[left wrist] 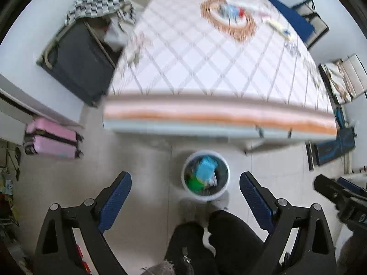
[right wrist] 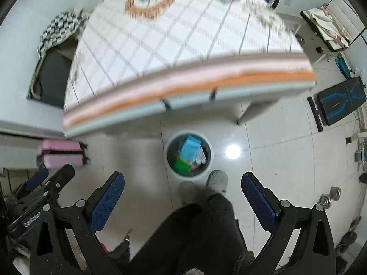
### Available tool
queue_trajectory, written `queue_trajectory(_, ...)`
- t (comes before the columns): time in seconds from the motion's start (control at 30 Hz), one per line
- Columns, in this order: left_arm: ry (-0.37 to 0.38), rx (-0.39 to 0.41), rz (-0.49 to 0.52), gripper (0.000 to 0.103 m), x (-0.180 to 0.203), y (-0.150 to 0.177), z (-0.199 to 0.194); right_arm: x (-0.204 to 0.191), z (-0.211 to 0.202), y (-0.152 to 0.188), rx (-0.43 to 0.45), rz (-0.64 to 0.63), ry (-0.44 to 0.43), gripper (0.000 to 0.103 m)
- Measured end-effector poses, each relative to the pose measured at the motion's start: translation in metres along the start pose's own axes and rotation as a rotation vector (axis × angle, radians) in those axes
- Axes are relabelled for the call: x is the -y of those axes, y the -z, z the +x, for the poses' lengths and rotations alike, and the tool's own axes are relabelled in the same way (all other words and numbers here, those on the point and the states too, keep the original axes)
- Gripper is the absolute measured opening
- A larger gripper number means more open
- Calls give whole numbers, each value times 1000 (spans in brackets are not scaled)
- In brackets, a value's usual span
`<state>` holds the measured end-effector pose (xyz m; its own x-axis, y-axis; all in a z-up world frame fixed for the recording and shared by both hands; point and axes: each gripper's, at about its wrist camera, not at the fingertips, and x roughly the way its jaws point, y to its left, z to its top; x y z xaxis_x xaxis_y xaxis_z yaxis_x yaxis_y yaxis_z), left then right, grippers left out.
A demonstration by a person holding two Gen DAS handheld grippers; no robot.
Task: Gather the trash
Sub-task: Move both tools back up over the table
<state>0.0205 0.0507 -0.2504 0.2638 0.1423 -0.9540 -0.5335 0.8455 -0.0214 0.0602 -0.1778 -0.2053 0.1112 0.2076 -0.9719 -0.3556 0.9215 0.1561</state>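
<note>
A white round trash bin (left wrist: 206, 175) stands on the tiled floor in front of the table; it also shows in the right wrist view (right wrist: 189, 154). It holds a light blue packet (left wrist: 206, 166), a green item (left wrist: 194, 183) and other scraps. My left gripper (left wrist: 185, 191) is open and empty, high above the bin. My right gripper (right wrist: 182, 190) is open and empty, also above the floor near the bin. More trash, a blue and red packet (left wrist: 231, 11), lies on a woven mat (left wrist: 228, 18) at the far side of the table, and a pale wrapper (left wrist: 278, 26) lies to its right.
The table (left wrist: 206, 68) has a checked cloth with an orange-striped front edge. A dark chair (left wrist: 78, 64) with a checkered cloth stands left, a pink suitcase (left wrist: 52, 139) on the floor left, chairs and a black bench (right wrist: 339, 100) right. My legs (right wrist: 206, 229) are below.
</note>
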Motion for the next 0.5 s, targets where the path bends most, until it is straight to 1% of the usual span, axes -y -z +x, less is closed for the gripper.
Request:
queue_trajectory(0.07, -18, 42, 2, 102, 5, -23, -5, 0, -11, -24, 29, 9, -1, 103)
queue_trajectory(0.1, -29, 50, 5, 102, 7, -32, -4, 1, -14, -37, 37, 8, 6, 103)
queue_trajectory(0.2, -58, 60, -3, 102, 15, -68, 3, 9, -19, -82, 57, 19, 13, 103)
queue_trajectory(0.27, -85, 64, -13, 102, 24, -94, 13, 23, -16, -120, 57, 46, 25, 103)
queue_trajectory(0.3, -91, 65, -14, 102, 30, -105, 15, 33, -14, -140, 62, 59, 18, 103)
queue_trajectory(0.37, -123, 55, -11, 102, 45, -131, 30, 47, -1, -176, 62, 53, 39, 103)
queue_trajectory(0.4, -142, 48, -9, 102, 53, -145, 38, 58, 8, -205, 67, 40, 62, 103)
queue_trajectory(0.43, -157, 38, -9, 102, 59, -156, 46, 65, 19, -224, 62, 30, 78, 103)
queue_trajectory(0.47, -175, 22, -11, 102, 68, -171, 57, 76, 31, -250, 46, 20, 97, 103)
queue_trajectory(0.5, -183, 9, -11, 102, 73, -183, 65, 81, 40, -267, 33, 12, 100, 103)
